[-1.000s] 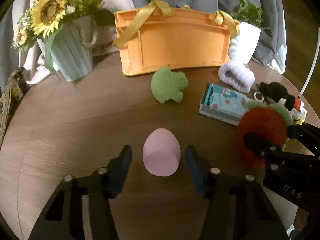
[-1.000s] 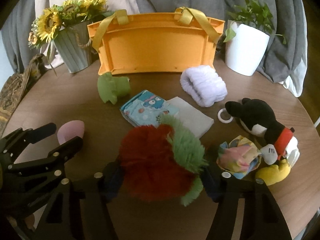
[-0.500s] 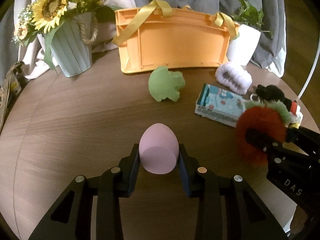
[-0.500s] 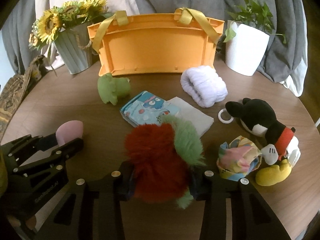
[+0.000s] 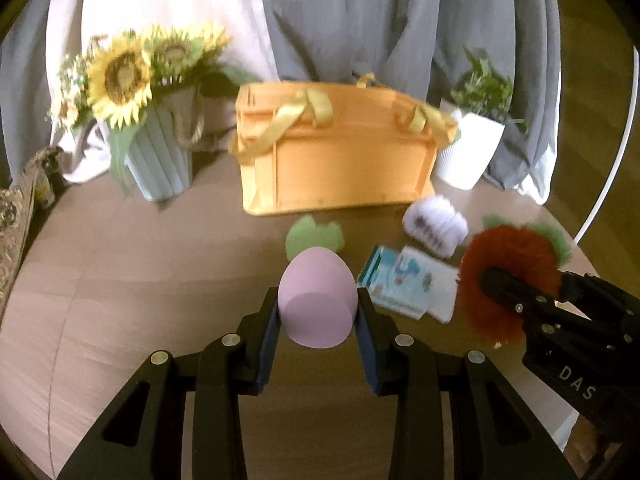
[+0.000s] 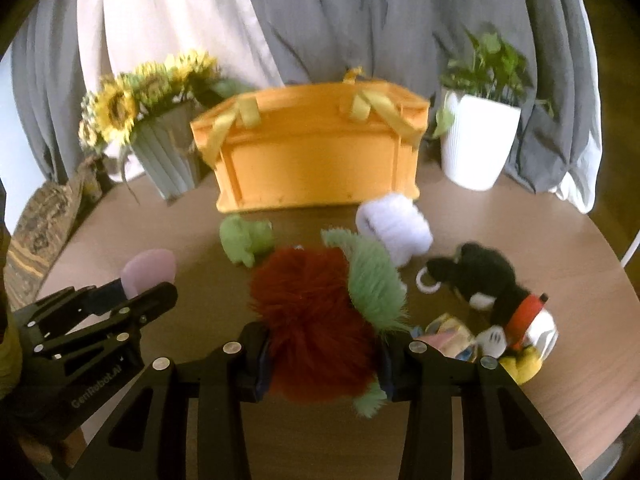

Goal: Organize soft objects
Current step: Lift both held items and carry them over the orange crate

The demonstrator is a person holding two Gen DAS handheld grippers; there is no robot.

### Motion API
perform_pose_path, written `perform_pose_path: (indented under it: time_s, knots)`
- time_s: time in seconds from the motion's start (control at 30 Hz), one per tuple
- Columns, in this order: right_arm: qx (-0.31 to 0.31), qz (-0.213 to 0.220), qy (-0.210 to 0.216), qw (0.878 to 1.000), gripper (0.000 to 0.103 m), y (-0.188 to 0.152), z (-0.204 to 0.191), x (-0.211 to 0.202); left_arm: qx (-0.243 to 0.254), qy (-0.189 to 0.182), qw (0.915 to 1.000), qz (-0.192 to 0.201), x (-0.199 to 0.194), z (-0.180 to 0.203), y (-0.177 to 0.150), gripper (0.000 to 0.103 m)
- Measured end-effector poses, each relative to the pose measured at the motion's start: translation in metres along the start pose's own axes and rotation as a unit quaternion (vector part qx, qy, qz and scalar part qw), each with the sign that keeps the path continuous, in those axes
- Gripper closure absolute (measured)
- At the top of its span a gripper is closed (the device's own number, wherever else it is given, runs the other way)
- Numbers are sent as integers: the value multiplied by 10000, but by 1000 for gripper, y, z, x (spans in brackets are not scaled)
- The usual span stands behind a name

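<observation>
Left claw [image 5: 317, 312] is clenched on the pink egg [image 5: 316, 298], smooth with a flat cut base, held above the table [image 5: 120, 280] in front of the orange basket [image 5: 340, 160]. Right claw [image 6: 320, 354] grips the shaggy red plush [image 6: 312, 320] with its green tuft. Half a second ago both sat on the table; now they are lifted, basket seen more side-on.
</observation>
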State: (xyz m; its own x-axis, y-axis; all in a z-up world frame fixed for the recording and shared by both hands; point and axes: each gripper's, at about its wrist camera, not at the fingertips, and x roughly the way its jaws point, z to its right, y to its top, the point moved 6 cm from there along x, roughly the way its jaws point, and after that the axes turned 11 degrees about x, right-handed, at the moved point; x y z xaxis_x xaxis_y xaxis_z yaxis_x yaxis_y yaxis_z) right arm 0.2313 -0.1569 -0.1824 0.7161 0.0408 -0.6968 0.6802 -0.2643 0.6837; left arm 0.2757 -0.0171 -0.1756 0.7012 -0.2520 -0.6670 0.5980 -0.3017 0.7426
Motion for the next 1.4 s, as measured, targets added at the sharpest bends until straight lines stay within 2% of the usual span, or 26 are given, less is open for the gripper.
perform_pose_path:
  time_s: [0.63,1.4]
  knots:
    - [-172,1033,433,9936,61,85,-13,-53,-64,413,9952,882,-49,-6,82,67]
    - [-408,1870,692,9791,61,180,-26,-42,-54,835,9840,1570,-29,-25,178,68]
